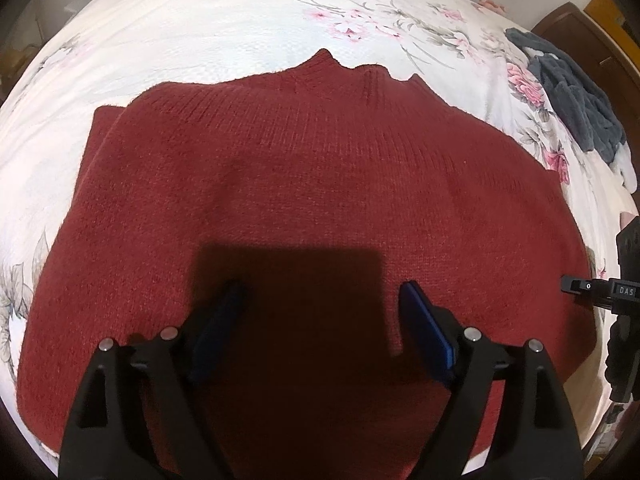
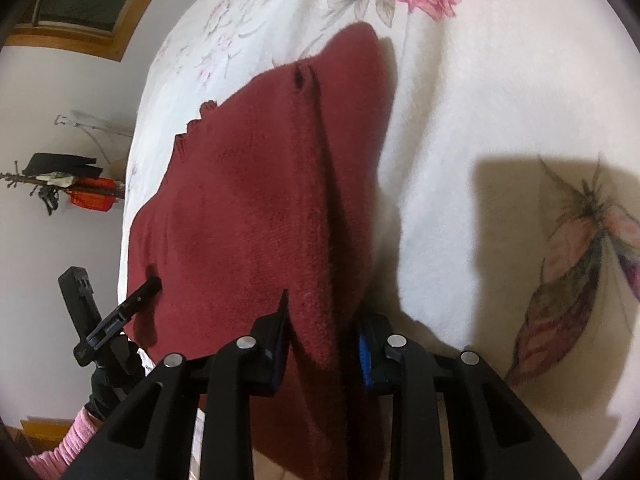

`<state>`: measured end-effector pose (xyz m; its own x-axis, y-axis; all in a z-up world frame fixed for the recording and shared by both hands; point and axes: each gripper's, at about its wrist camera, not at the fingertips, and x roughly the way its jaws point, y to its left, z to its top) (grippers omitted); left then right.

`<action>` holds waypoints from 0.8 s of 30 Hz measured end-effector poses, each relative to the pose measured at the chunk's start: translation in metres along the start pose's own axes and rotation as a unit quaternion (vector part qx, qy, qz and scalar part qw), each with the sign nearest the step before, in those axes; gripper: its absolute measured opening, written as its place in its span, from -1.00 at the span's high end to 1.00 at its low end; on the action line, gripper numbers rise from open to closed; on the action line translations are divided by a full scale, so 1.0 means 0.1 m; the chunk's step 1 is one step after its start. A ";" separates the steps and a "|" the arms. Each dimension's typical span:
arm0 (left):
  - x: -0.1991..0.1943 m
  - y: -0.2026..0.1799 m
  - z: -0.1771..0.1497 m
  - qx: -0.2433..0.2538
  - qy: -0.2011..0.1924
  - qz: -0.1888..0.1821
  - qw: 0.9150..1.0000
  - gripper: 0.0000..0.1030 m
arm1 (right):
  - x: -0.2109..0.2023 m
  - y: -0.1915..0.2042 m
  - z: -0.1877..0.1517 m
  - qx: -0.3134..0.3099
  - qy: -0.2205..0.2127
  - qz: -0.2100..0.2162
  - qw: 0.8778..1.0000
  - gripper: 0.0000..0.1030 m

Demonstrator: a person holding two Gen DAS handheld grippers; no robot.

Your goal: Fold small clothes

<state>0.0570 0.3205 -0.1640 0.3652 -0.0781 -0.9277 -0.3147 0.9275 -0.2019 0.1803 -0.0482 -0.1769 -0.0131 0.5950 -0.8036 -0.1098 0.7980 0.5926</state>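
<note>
A red knitted sweater (image 1: 304,184) lies spread on a white floral bedsheet (image 1: 192,28), its neck at the far side. My left gripper (image 1: 322,300) hovers open over the sweater's near middle, with nothing between its blue pads and its shadow cast on the knit. In the right wrist view a thick fold of the sweater's side edge (image 2: 320,264) runs between the fingers of my right gripper (image 2: 324,328), which is shut on it. A finger (image 2: 138,298) of the left gripper touches the sweater at the left. The right gripper's body (image 1: 624,292) shows at the sweater's right edge.
A dark grey garment (image 1: 576,96) lies bunched at the back right of the bed, next to dark wooden furniture (image 1: 572,24). Beyond the bed's edge a rack with an orange item (image 2: 92,196) stands against the wall. A gloved hand (image 2: 108,384) with a pink sleeve (image 2: 68,448) holds the left gripper.
</note>
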 end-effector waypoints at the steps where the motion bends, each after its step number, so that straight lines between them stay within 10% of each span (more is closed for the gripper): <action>1: -0.04 0.02 0.01 -0.007 0.000 -0.008 1.000 -0.59 | -0.05 0.07 0.01 -0.002 -0.004 -0.003 1.000 0.49; 10: -0.37 0.17 0.01 -0.035 -0.021 -0.053 0.998 -0.59 | -0.26 1.02 0.13 -0.066 -0.037 0.043 0.996 0.54; 24: -0.57 0.58 0.01 -0.092 -0.041 -0.079 0.992 -0.59 | 0.78 2.30 -0.03 -0.225 0.056 -0.004 0.973 0.55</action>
<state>0.0192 0.3789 -0.1226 0.4904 -0.1802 -0.8527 -0.3994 0.8231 -0.4037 0.1509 0.1809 -0.1036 -0.1159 0.5549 -0.8238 -0.5336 0.6648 0.5228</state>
